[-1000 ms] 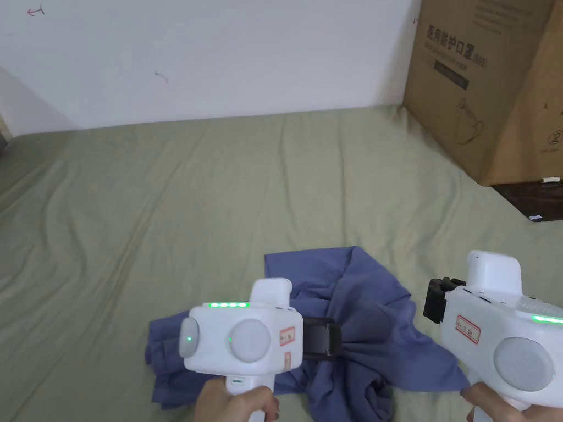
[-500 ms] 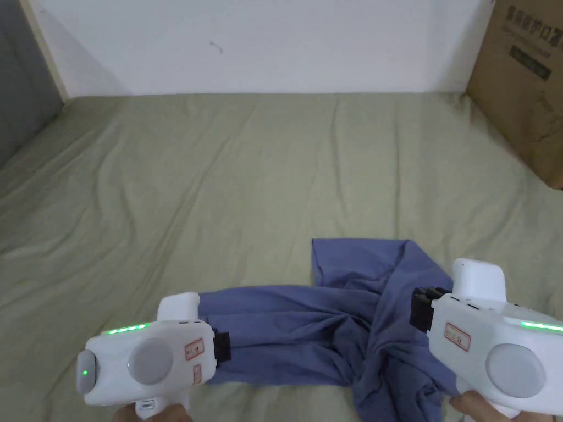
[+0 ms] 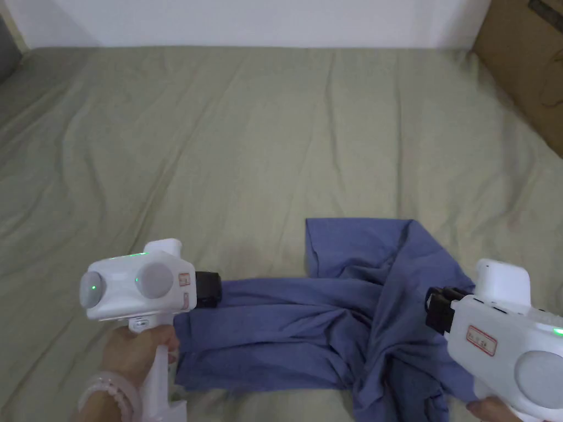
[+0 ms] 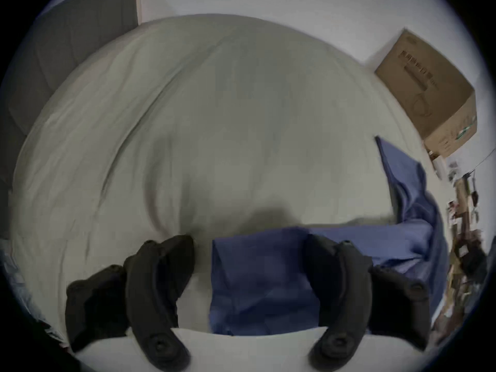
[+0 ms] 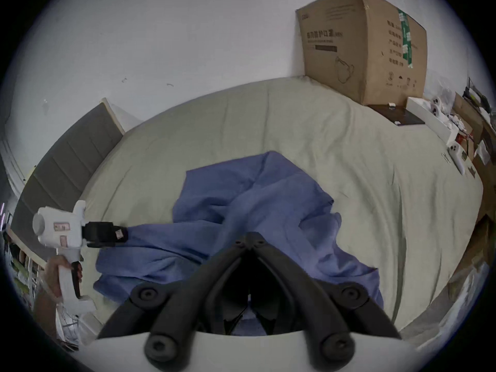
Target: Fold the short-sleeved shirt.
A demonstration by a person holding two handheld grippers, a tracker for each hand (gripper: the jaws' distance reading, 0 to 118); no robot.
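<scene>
Looking through their own cameras, we see our left tongs (image 4: 249,278) spread wide over the blue shirt (image 3: 341,307), right tongs (image 5: 251,239) pinched together above it on the bed (image 3: 247,137).

The shirt (image 3: 341,313) lies crumpled on the bed (image 3: 264,143), near its front edge and right of centre. The left tool (image 3: 211,289) sits at the shirt's left end, the right tool (image 3: 437,310) at its right side, with the bunched cloth between them. A cardboard box (image 5: 362,47) stands at the bed's far right corner, against the wall (image 5: 161,29) behind the bed.
</scene>
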